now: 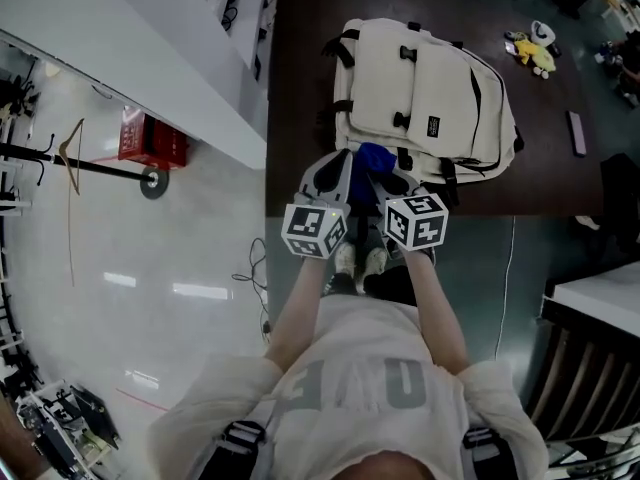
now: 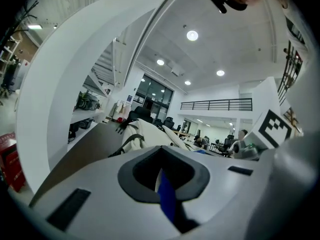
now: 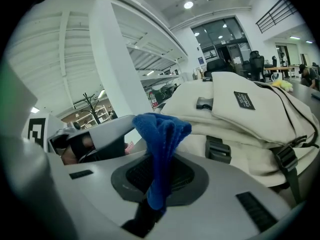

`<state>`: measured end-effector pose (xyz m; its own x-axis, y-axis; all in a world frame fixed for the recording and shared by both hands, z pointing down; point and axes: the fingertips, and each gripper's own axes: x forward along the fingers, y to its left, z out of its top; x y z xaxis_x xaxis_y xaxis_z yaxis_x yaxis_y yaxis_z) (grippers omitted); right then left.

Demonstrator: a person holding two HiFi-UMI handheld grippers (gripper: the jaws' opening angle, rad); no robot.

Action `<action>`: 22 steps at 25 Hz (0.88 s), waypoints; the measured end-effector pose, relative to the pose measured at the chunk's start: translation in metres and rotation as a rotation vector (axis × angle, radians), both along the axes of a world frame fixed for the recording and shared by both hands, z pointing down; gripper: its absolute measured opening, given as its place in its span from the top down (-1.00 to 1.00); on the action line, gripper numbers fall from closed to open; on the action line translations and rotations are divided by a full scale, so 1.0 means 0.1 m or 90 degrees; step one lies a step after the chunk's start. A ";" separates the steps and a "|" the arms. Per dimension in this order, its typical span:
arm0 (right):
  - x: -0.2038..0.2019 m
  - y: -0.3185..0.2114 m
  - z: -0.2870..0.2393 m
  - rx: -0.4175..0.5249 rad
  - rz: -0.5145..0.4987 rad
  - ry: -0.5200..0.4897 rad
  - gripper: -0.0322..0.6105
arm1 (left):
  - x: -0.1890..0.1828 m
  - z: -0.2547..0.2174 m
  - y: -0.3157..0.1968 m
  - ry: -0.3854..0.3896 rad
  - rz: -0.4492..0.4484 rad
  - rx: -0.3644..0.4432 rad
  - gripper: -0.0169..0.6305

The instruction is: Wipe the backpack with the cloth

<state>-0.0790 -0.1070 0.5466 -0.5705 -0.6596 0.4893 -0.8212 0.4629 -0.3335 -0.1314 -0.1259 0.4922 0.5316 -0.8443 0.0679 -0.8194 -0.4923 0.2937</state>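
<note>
A cream backpack (image 1: 420, 98) lies flat on the dark table (image 1: 300, 88); it also shows in the left gripper view (image 2: 145, 134) and fills the right gripper view (image 3: 240, 119). Both grippers hover side by side at its near end, by the table's front edge. A blue cloth (image 1: 375, 158) bunches between them. My right gripper (image 1: 395, 183) is shut on the cloth (image 3: 160, 139), which sticks up out of its jaws (image 3: 157, 184). My left gripper (image 1: 335, 173) is shut on a thin edge of the cloth (image 2: 166, 204).
A yellow toy (image 1: 535, 50) and a small dark flat object (image 1: 576, 133) lie at the table's right side. A white counter (image 1: 150, 58) runs along the left, with a red crate (image 1: 152, 143) and a coat stand (image 1: 100, 168) on the floor.
</note>
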 end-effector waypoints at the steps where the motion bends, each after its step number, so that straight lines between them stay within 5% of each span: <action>1: 0.02 0.01 0.01 -0.002 -0.001 -0.003 0.77 | 0.04 0.00 0.02 0.000 0.004 0.000 0.94; 12: 0.59 0.03 0.09 -0.022 -0.066 -0.044 0.77 | 0.33 -0.12 -0.06 -0.021 -0.098 0.015 0.94; 17: 0.85 0.14 0.15 -0.042 -0.153 -0.039 0.77 | 0.87 -0.08 0.01 -0.042 -0.138 0.003 0.94; 22: 1.40 0.06 0.35 -0.066 -0.146 -0.007 0.77 | 1.38 0.01 0.06 -0.054 -0.148 -0.005 0.94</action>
